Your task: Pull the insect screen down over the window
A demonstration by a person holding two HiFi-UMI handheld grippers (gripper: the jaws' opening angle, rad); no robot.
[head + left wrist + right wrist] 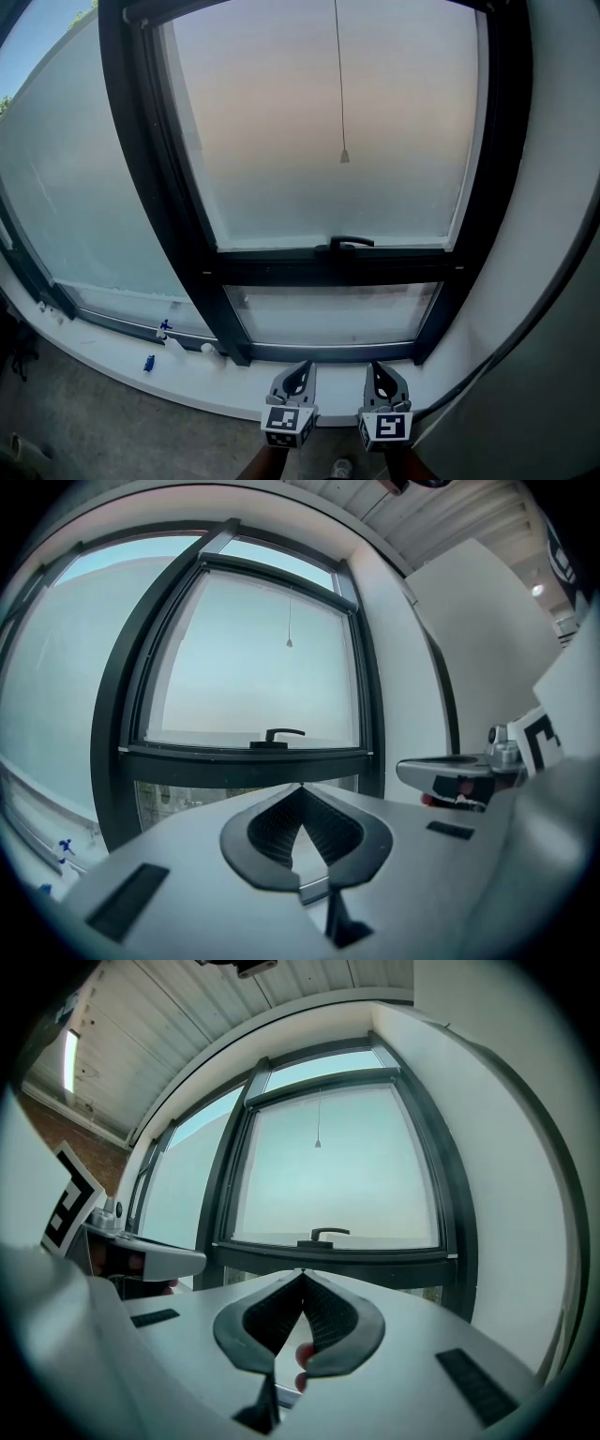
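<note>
A black-framed window (159,187) with frosted glass fills the head view. A thin pull cord hangs down the pane and ends in a small weight (344,157), seen too as the weight (289,643) and the weight (317,1144). A black window handle (343,244) sits on the lower frame bar. My left gripper (298,373) and right gripper (382,372) are held low, side by side, well below the cord and away from the window. Both are shut with nothing between their jaws: left gripper (300,787), right gripper (302,1272).
A white sill (122,370) runs along the bottom left with small blue objects (149,363) on it. A white wall (553,187) stands to the right of the frame. A smaller glass pane (328,314) lies under the handle bar.
</note>
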